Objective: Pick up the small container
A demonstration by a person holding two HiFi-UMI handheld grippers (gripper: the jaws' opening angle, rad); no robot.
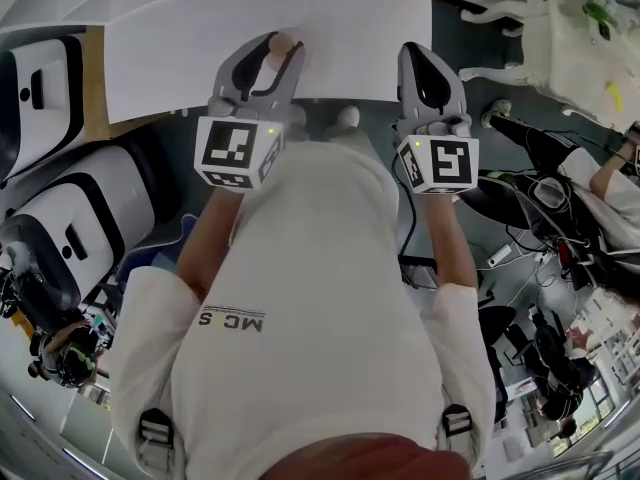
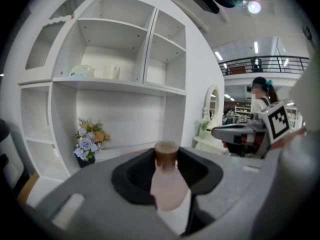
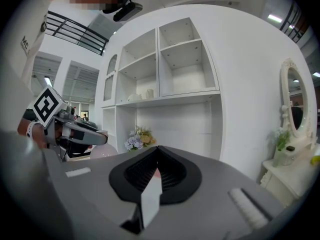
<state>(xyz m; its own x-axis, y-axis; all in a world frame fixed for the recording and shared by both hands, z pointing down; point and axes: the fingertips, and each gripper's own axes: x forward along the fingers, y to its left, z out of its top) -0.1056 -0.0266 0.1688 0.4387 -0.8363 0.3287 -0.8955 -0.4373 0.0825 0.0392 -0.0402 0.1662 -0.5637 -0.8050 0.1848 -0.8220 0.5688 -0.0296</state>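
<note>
The small container is a pale pink bottle with a brown cap. It stands upright between the jaws of my left gripper, which is shut on it and held up in the air. In the head view the left gripper is in front of the person's chest, and the bottle's cap shows at its tip. My right gripper is level with it to the right, with its jaws together and nothing between them. The right gripper view shows those jaws meeting, and the left gripper with the pink bottle at far left.
A white shelf unit faces both grippers, with a flower vase on a lower shelf and crockery higher up. A white vanity with an oval mirror stands to the right. Below are a white tabletop, black-and-white cases and cables.
</note>
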